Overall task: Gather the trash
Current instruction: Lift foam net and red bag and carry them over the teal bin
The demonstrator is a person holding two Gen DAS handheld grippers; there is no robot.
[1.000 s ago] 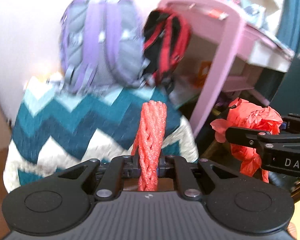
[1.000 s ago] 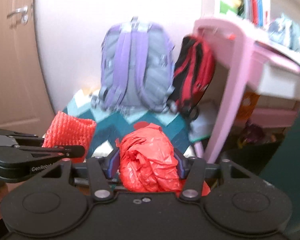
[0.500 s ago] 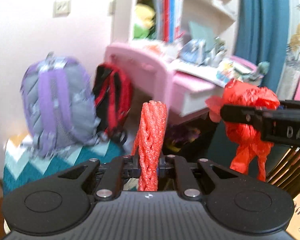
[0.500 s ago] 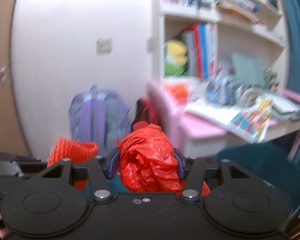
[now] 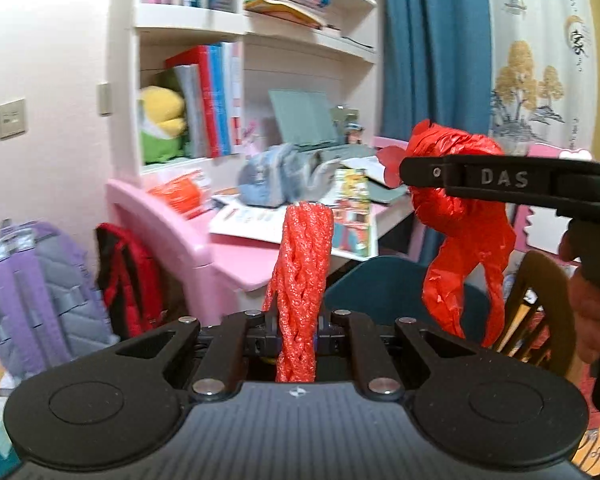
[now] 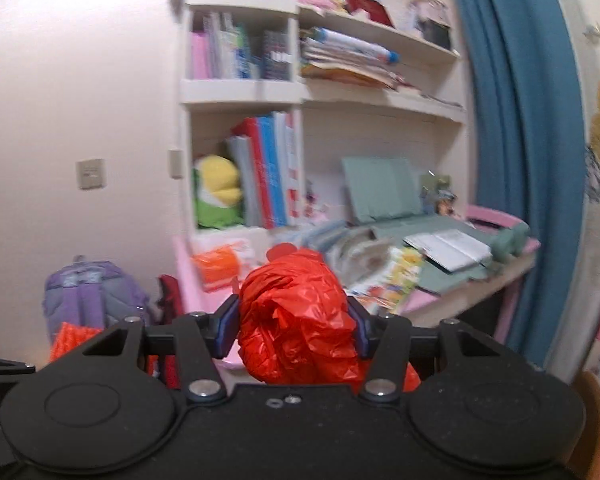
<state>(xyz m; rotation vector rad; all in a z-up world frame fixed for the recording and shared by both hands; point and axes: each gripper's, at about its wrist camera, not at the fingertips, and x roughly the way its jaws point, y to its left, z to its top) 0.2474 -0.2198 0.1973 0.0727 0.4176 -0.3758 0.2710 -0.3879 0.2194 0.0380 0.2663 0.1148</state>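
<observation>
Red mesh net (image 5: 302,280) in hand-held gripper (image 5: 296,332)

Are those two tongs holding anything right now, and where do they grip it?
Yes. The left tongs pinch a red foam net near its lower end; the right tongs clamp a crumpled red plastic bag around its bunched middle.

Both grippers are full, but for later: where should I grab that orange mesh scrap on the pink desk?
Take the orange mesh scrap by its raised crumpled middle, from above with the fingers across its narrower width. It lies low on the pink desk by the shelf unit, on blurred papers, so a side approach may snag them.
</observation>
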